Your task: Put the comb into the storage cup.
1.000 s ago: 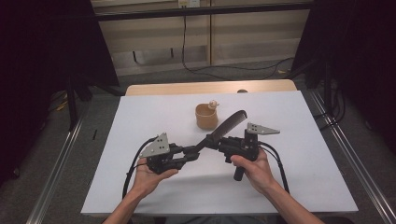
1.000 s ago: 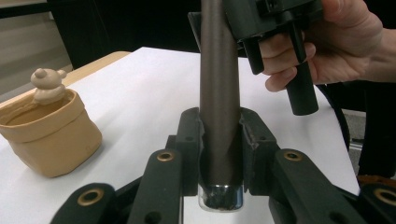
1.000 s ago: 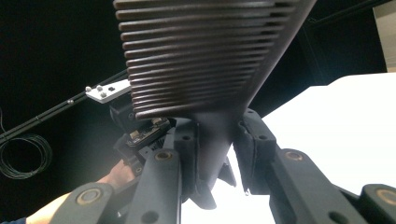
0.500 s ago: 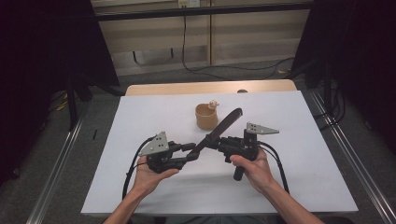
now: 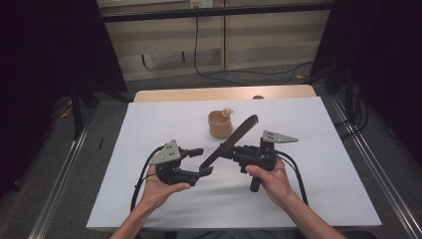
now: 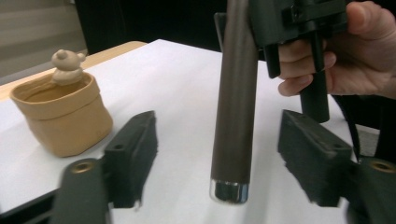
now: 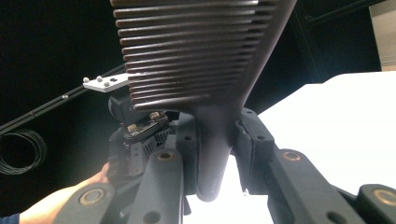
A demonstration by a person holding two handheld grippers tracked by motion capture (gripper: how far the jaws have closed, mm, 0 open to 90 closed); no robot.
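Observation:
A dark brown comb [image 5: 234,138] slants up over the white table, its ribbed teeth [image 7: 196,56] towards the far right. My right gripper [image 5: 230,149] is shut on its neck, jaws pressing both sides [image 7: 217,140]. The comb's round handle [image 6: 233,107] ends in a shiny cap and hangs between the jaws of my left gripper [image 5: 201,162]. Those jaws have just been opening and now stand apart from the handle on either side [image 6: 219,128], touching nothing.
A small tan pot [image 5: 220,124] with a little bear figure on its rim [image 6: 65,63] stands behind the grippers at mid-table. The white sheet [image 5: 323,189] covers a wooden table [image 5: 174,94]. Metal rails [image 5: 59,179] run along both sides.
The left gripper's jaws, earlier closed on the comb's handle end, have spread apart and let go of it. Both hands and the comb stay where they were.

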